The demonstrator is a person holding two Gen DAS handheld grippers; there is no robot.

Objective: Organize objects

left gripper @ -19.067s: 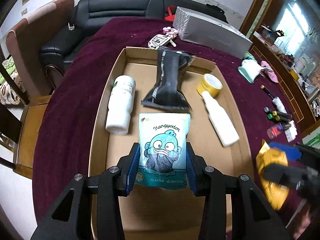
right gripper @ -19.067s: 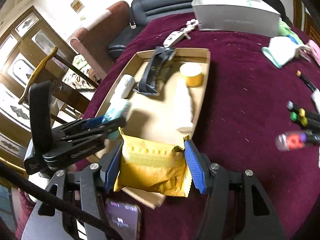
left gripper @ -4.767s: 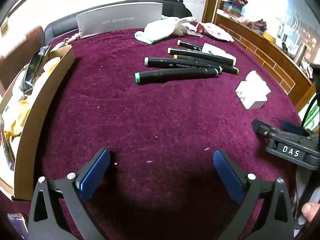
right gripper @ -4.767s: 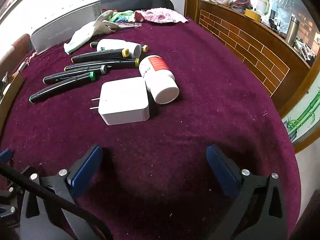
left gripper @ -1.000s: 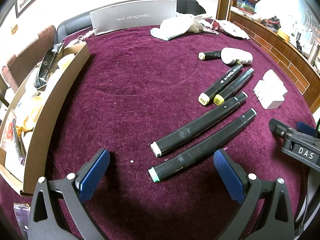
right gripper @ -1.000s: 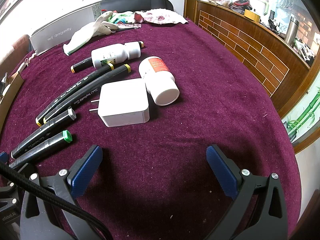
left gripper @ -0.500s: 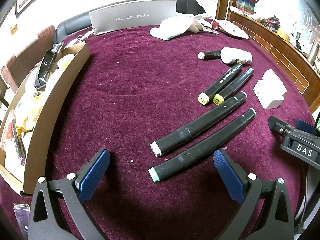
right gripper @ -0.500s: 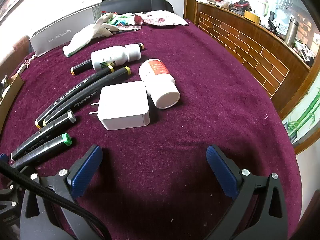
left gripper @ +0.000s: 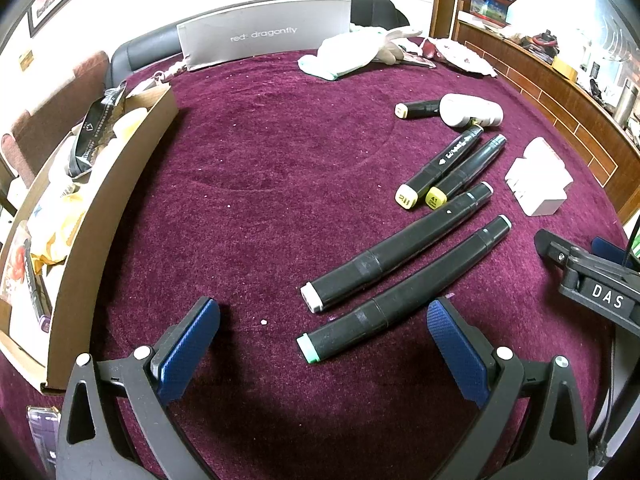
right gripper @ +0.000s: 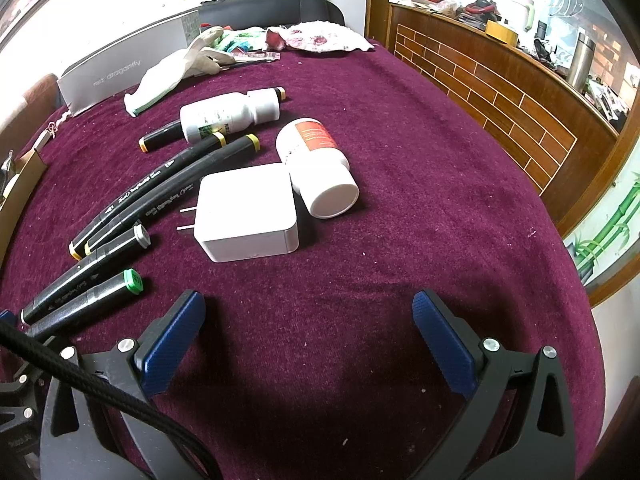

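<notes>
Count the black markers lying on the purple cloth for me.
5. The green-capped marker is nearest the left tongs, the grey-capped marker beside it, two yellow-capped markers beyond, and one marker partly behind the white bottle.

Right gripper (right gripper: 308, 334) jaws wide apart, empty, above maroon cloth (right gripper: 400, 248). White charger (right gripper: 246, 211) just ahead; red-label bottle (right gripper: 318, 166) touching its right, black markers (right gripper: 160, 188) left.
</notes>
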